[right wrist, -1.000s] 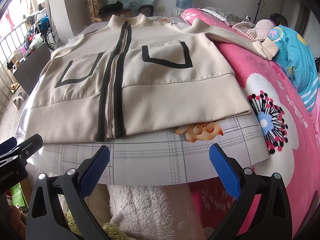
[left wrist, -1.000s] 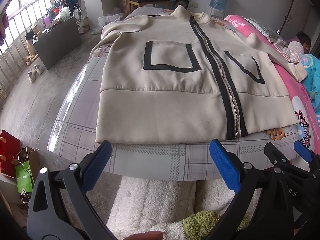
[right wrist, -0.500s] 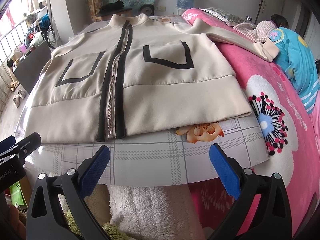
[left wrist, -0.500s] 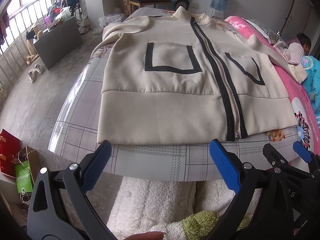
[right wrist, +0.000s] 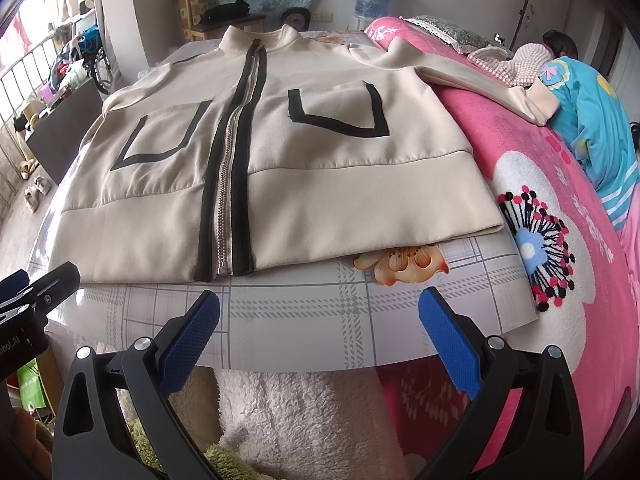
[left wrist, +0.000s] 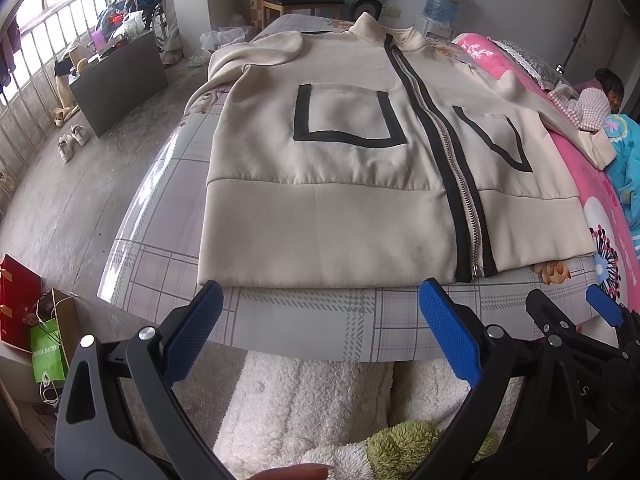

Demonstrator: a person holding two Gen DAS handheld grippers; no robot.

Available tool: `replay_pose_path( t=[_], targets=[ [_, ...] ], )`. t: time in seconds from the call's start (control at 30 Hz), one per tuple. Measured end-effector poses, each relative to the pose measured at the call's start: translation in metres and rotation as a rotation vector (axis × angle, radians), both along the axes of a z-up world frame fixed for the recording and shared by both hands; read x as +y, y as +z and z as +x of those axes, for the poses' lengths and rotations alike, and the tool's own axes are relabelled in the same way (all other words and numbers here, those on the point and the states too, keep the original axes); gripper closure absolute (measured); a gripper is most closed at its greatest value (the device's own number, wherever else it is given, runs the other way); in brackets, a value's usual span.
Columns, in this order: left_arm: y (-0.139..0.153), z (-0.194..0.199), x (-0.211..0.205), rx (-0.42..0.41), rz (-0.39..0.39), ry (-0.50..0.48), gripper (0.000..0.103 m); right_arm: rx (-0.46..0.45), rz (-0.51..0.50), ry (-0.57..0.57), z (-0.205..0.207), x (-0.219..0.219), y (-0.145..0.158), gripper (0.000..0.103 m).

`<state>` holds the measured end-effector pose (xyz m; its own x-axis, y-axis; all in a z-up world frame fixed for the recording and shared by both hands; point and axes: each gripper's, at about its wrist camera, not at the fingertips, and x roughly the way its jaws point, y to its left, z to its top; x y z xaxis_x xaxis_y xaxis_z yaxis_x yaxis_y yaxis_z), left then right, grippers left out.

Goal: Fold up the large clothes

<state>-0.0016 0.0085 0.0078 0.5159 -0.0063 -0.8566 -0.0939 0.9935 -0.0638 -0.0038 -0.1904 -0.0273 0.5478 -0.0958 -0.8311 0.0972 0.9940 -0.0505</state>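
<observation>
A large cream jacket [left wrist: 340, 184] [right wrist: 300, 184] with a black-edged zip and two black-outlined pockets lies flat, front up, on a grey checked tablecloth [left wrist: 304, 320] [right wrist: 304, 312]. Its hem faces me; one sleeve [right wrist: 480, 80] reaches out over the pink blanket. My left gripper [left wrist: 320, 320] hovers open just short of the hem's left half, holding nothing. Open too, my right gripper [right wrist: 320, 328] sits before the hem near the zip's lower end, with its fingers [left wrist: 600, 312] showing at the right of the left wrist view.
A pink flowered blanket [right wrist: 560, 220] covers the bed on the right, where a person in blue [right wrist: 592, 120] lies. White fluffy fabric [left wrist: 312, 408] hangs below the table edge. Bags [left wrist: 44, 352] stand on the floor at left. A dark box [left wrist: 116, 84], shoes and railing are further left.
Both grippers have edged slightly forward toward the jacket's hem, so the jacket looks a little closer. Their jaws stay the same width; the jacket has not moved.
</observation>
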Motion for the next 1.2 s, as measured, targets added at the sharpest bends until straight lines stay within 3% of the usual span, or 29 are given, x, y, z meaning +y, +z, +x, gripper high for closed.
replay_pose_path(
  t=[1.2],
  targets=[
    [-0.0059, -0.0001, 0.0074, 0.002, 0.000, 0.006, 0.008, 0.005, -0.050, -0.012, -0.0018, 0.0006, 0.0033, 0.006]
  ],
)
